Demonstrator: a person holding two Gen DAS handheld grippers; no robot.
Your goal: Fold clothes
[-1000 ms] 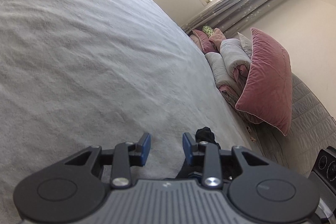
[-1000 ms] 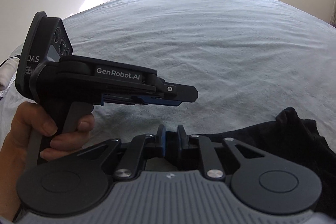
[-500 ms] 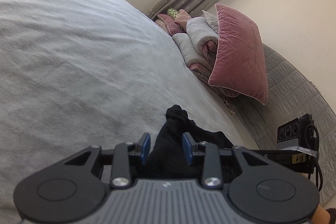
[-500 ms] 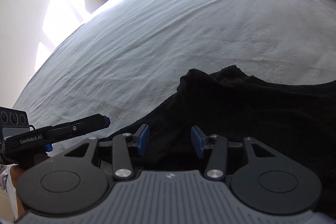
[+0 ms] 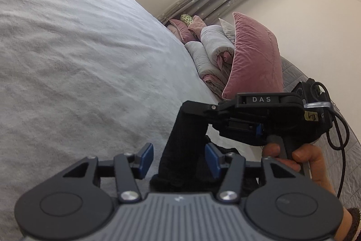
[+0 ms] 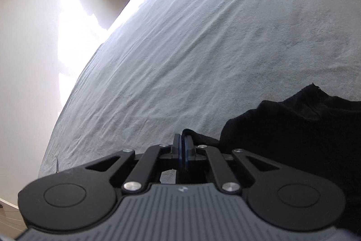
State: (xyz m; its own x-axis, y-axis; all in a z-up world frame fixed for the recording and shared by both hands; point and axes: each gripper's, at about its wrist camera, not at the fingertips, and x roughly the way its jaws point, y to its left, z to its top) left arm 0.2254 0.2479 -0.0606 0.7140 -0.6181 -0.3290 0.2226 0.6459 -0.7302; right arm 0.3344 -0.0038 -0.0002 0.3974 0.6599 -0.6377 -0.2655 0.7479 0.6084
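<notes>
The right gripper (image 5: pixel 191 106) is clamped on a pinch of the black garment (image 5: pixel 180 150), lifting a strip of it off the bed (image 5: pixel 79 60). Its own view agrees: right jaws pressed together, dark cloth (image 6: pixel 293 139) bunched at them and spilling off to the right. I read that lift as a way to pull one edge free of the heap so it can be spread out; nothing looks folded yet.

The left gripper (image 5: pixel 179 160) is opening. The raised strip hangs right between its blue pads (image 5: pixel 146 157), but there is a clear gap on each side, so it grips nothing. It looks lined up below the right gripper's pinch, likely to take a second hold lower on the same strip.

So the garment sits on the near part of the bed, one end hoisted, the rest piled under both tools. The pink pillow (image 5: pixel 255 55) stands at the far end of the bed, well apart from the cloth.
</notes>
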